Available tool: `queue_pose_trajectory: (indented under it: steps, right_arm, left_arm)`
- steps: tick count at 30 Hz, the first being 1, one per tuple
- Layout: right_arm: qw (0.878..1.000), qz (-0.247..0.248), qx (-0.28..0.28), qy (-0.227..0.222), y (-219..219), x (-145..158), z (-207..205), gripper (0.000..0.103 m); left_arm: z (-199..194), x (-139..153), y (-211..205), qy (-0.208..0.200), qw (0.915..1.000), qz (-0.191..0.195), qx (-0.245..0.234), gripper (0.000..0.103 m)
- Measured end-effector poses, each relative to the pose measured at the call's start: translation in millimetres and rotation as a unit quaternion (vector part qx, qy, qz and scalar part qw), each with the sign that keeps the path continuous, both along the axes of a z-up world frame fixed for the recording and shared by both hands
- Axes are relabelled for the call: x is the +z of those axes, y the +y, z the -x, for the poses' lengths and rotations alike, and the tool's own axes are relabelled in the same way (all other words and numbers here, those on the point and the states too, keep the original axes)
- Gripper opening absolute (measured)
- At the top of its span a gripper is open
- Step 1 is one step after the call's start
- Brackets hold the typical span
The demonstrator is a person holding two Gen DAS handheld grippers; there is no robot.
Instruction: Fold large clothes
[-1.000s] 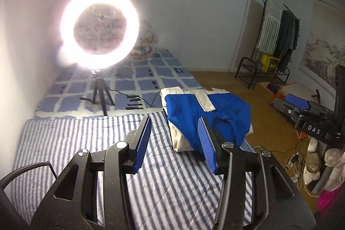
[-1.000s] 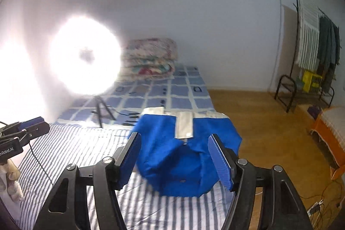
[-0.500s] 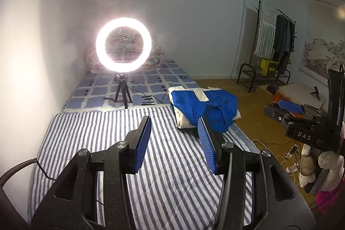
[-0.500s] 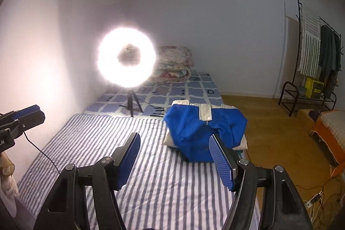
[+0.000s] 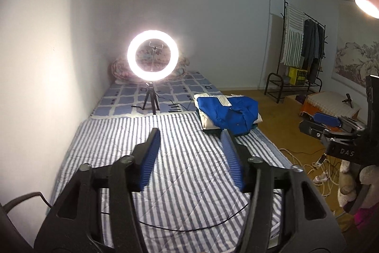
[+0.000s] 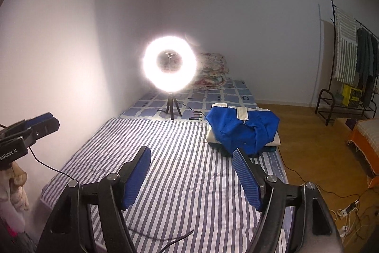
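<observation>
A folded blue and white garment [image 5: 231,112] lies on top of a small stack of folded clothes at the far right of the striped bed [image 5: 184,158]; it also shows in the right wrist view [image 6: 244,129]. My left gripper [image 5: 190,132] is open and empty, held above the bed well short of the stack. My right gripper [image 6: 191,151] is open and empty, also back from the stack. The right gripper shows at the right of the left wrist view [image 5: 329,120], and the left gripper at the left of the right wrist view [image 6: 30,127].
A lit ring light on a small tripod [image 5: 152,58] stands on the checked bedding behind the striped sheet. A black cable [image 5: 189,224] crosses the near bed. A clothes rack [image 5: 300,58] stands on the wooden floor to the right. Cables lie on the floor.
Both grippers have pulled back and away from the folded blue garment, which now looks smaller and farther off. The garment stays on the stack. Both grippers remain open.
</observation>
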State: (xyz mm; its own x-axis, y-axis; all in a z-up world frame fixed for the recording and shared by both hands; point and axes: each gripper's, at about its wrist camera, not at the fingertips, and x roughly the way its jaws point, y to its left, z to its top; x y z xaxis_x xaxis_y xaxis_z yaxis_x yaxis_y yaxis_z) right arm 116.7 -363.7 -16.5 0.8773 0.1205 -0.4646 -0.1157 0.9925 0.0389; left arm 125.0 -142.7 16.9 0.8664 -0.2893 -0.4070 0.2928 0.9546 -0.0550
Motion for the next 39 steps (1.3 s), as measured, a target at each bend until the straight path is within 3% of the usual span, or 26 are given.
queue_pose_trajectory:
  steps: [3, 7, 9, 14, 18, 26, 39]
  right_arm:
    - [1.000, -0.006, -0.003, 0.000, 2, 1, 19, 0.078]
    - [1.000, -0.004, -0.009, 0.001, 7, -3, 38, 0.085]
    - [1.000, -0.003, -0.015, 0.000, 10, -6, 48, 0.090]
    - [0.999, 0.007, -0.037, 0.000, 12, -13, 57, 0.103]
    - [0.999, 0.011, -0.050, 0.006, 14, -18, 58, 0.103]
    - [0.996, 0.013, -0.082, 0.026, 16, -36, 48, 0.103]
    - [0.995, 0.016, -0.088, 0.032, 27, -50, 51, 0.103]
  left_arm:
    - [22, 0, 4, -0.010, 0.9999, -0.009, 0.002, 0.062]
    - [42, -4, 8, -0.014, 0.9999, -0.002, 0.001, 0.077]
    - [50, -8, 9, -0.016, 0.9999, 0.002, 0.002, 0.080]
    - [55, -18, 12, -0.015, 0.9998, 0.013, 0.001, 0.096]
    - [49, -24, 13, -0.018, 0.9998, 0.006, 0.010, 0.103]
    - [32, -42, 16, -0.014, 0.9995, -0.018, 0.023, 0.103]
    - [26, -49, 22, 0.005, 0.9996, -0.002, 0.029, 0.103]
